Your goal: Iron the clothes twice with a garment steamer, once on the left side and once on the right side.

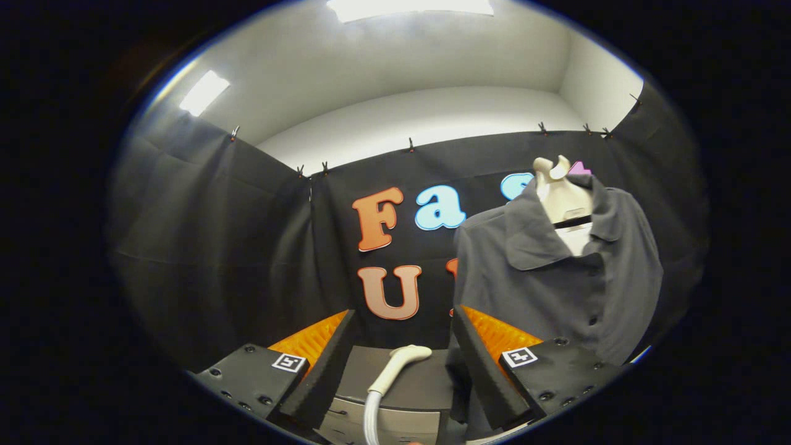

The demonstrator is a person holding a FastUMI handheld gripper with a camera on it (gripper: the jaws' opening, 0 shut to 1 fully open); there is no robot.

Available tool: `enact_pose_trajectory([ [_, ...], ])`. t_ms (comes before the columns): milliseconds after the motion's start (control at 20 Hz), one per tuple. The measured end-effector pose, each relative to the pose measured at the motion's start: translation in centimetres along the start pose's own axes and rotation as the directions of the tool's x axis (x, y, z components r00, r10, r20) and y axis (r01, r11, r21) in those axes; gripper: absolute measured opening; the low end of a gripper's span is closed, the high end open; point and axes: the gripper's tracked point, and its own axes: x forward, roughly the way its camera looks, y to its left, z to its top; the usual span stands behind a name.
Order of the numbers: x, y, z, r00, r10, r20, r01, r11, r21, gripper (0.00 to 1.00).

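Note:
A dark grey collared shirt [556, 278] hangs on a cream hanger form [565, 198], ahead and to the right of my fingers. The white steamer head [398, 364] with its hose [372, 414] lies on a grey box, low between my two fingers. My gripper [405, 358] is open, its black foam-padded fingers [324, 371] spread wide on either side of the steamer head without touching it. The right finger [488, 371] overlaps the shirt's lower hem in the view.
The grey box [395, 389] carrying the steamer sits just below and ahead of the fingers. Black cloth [216, 247] walls the booth behind and on both sides. A white ceiling with bright lights [204, 93] is above.

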Motion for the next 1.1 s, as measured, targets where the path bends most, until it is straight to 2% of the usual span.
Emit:
enact_pose_trajectory([
  [250, 9.4, 3.3, -7.2, 0.98, 0.018, -0.197, -0.017, 1.0, 0.008, 0.99],
  [600, 18.0, 1.9, -16.7, 0.922, -0.089, -0.377, 0.084, 0.996, -0.031, 0.99],
  [850, 19.8, -0.4, -22.8, 0.84, -0.164, -0.517, 0.184, 0.983, -0.013, 0.99],
  [1100, 20.1, -1.1, -25.3, 0.791, -0.19, -0.582, 0.205, 0.978, -0.041, 0.99],
])
